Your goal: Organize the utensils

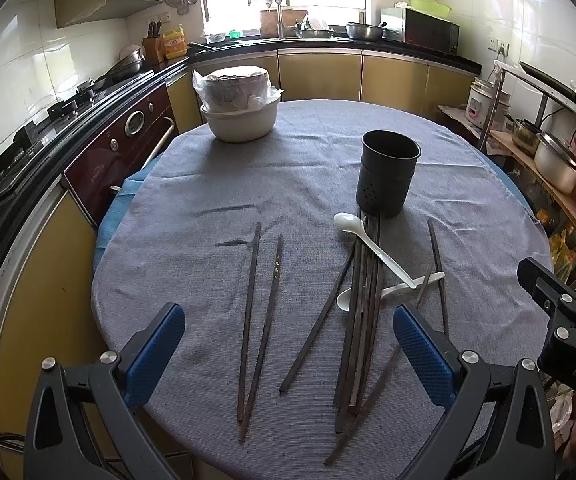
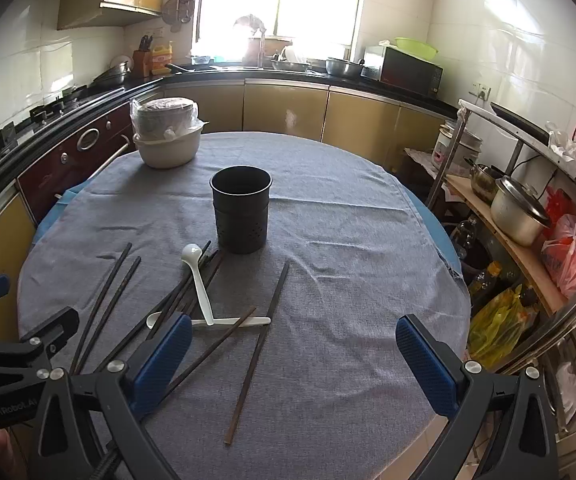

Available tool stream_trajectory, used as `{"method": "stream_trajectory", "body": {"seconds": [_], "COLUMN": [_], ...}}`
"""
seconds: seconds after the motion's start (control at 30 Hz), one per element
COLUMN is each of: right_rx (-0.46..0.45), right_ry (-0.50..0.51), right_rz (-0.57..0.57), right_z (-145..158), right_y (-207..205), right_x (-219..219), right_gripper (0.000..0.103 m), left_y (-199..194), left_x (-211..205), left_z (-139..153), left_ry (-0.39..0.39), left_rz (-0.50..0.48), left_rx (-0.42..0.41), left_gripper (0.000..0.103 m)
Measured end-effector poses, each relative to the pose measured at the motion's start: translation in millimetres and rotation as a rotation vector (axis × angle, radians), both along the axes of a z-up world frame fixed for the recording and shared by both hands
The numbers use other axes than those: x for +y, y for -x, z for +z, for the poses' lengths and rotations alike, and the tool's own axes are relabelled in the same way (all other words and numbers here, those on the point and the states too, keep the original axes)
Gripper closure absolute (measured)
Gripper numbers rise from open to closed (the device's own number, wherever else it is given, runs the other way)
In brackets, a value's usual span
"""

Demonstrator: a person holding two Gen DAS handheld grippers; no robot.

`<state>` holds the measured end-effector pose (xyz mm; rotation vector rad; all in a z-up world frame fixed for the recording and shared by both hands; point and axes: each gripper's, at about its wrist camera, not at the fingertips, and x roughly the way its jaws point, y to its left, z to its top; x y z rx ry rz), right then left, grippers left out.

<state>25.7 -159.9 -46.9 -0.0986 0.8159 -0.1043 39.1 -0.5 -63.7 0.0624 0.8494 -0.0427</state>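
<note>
A black utensil holder [image 1: 387, 172] [image 2: 241, 208] stands upright and empty on the grey tablecloth. Several dark chopsticks [image 1: 361, 320] [image 2: 184, 300] lie in a loose pile in front of it, with two white spoons [image 1: 371, 248] [image 2: 199, 280] across them. Two chopsticks [image 1: 258, 320] lie apart to the left, and single ones [image 2: 262, 344] lie to the right. My left gripper [image 1: 288, 352] is open and empty above the near table edge. My right gripper [image 2: 293, 360] is open and empty, to the right of the pile.
A stack of white bowls in a plastic bag [image 1: 240, 104] [image 2: 168, 136] sits at the table's far left. Kitchen counters and an oven [image 1: 128, 140] stand to the left and behind. A shelf with pots [image 2: 519, 208] stands to the right.
</note>
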Motion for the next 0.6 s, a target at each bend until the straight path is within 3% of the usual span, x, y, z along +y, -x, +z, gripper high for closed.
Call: {"method": "stream_trajectory", "body": {"seconds": [0.6], "right_rx": [0.026], "right_ry": [-0.034], "right_rz": [0.0], "right_z": [-9.2], "right_y": [-11.0], "right_x": [-6.8], "right_gripper": [0.0], "left_y": [-17.7], "left_x": [18.4], "left_z": [-8.4], "left_ry": [0.033], "left_rz": [0.032], "left_rx": [0.031], "left_gripper": [0.0]}}
